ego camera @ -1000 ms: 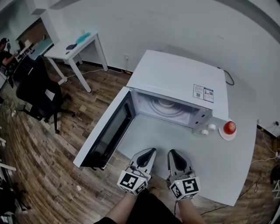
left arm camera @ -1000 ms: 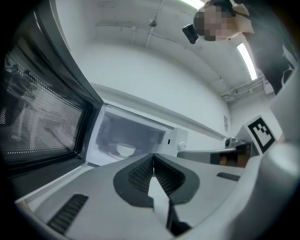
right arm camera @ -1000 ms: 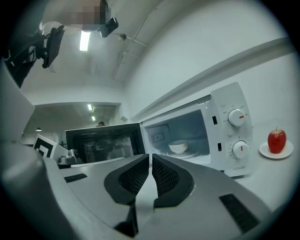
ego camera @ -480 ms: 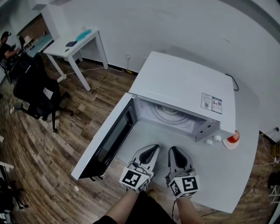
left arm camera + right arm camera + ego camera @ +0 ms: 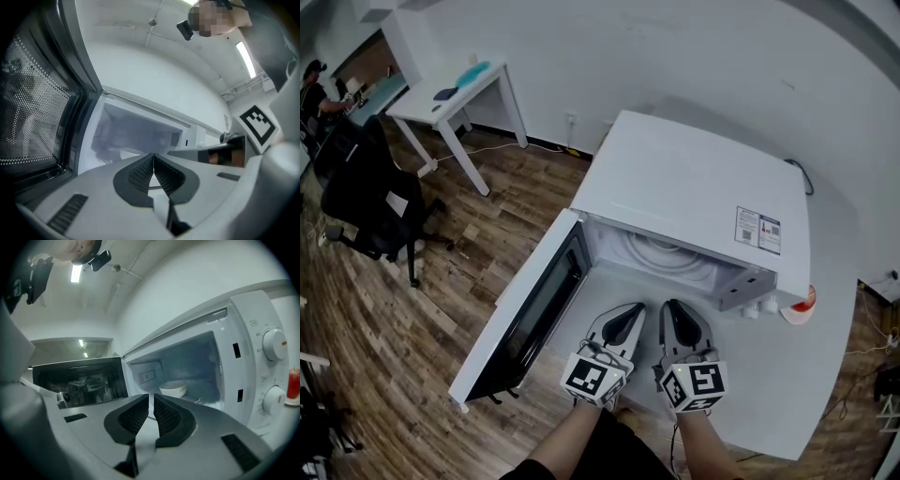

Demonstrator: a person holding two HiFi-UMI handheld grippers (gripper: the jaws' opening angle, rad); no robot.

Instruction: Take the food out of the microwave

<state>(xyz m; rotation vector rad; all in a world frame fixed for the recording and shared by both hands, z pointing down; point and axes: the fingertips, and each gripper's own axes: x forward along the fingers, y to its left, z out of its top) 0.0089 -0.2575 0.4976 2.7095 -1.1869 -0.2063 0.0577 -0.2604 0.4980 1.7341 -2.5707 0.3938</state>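
Observation:
The white microwave (image 5: 694,187) stands on a white table with its door (image 5: 525,309) swung wide open to the left. Inside, a white bowl (image 5: 173,389) sits on the turntable; in the head view only its pale rim (image 5: 661,246) shows under the microwave's top. My left gripper (image 5: 630,314) and right gripper (image 5: 675,309) are side by side just in front of the opening, both pointing in. In the left gripper view the left gripper (image 5: 153,157) is shut with nothing held. The right gripper (image 5: 151,397) is also shut and empty, short of the bowl.
A red thing on a white saucer (image 5: 804,302) sits on the table right of the microwave, near its knobs (image 5: 274,345). Far left stand a white desk (image 5: 450,98) and a black office chair (image 5: 366,202) on the wood floor. The table's front edge is under my wrists.
Both grippers have moved forward together, closer to the microwave's opening. Their jaws have stayed shut and empty.

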